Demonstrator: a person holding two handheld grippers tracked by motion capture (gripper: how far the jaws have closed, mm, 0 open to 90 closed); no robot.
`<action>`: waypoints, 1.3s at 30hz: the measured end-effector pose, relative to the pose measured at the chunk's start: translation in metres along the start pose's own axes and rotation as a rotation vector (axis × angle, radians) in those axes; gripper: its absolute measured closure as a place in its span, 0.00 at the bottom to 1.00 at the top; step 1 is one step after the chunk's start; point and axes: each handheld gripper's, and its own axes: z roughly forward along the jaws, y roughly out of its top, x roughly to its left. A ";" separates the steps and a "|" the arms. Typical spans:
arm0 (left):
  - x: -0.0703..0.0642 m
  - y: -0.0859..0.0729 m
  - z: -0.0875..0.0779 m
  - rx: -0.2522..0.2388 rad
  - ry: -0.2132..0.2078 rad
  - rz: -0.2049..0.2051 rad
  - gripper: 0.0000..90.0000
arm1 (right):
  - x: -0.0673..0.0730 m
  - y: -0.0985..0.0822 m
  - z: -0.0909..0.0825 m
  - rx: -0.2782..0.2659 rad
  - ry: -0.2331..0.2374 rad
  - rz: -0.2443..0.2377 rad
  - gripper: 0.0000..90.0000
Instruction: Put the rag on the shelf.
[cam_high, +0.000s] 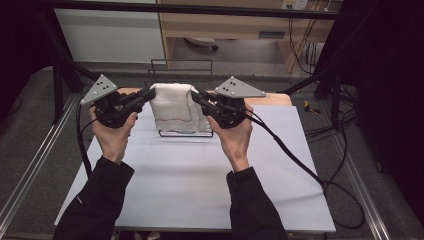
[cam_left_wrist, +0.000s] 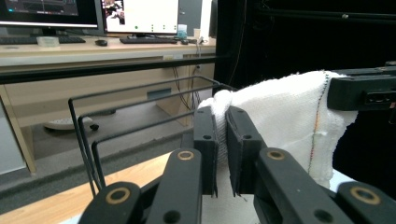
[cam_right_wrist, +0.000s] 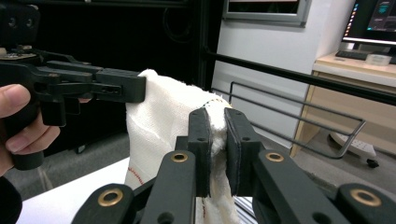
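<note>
White terry cloth towel (cam_high: 172, 107); black wire rack (cam_high: 181, 70).

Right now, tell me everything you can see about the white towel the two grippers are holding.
The white towel looks like soft woven cotton, with a thin red stitched line near one edge. It hangs stretched between the left gripper and the right gripper, each shut on an upper corner, so the cloth bunches between the jaws. It drapes down toward the black wire rack at the table's far side; whether its lower edge touches the rack's base I cannot tell.
</note>
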 end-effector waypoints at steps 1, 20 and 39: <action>0.000 0.002 0.001 0.001 0.001 0.003 0.92 | -0.001 0.001 0.000 -0.002 -0.001 -0.001 0.91; 0.005 0.036 0.013 -0.044 0.012 0.030 0.92 | -0.014 0.029 0.005 -0.059 -0.045 -0.038 0.91; 0.021 0.061 0.033 -0.055 0.034 0.016 0.92 | -0.030 0.050 0.024 -0.084 -0.083 -0.038 0.91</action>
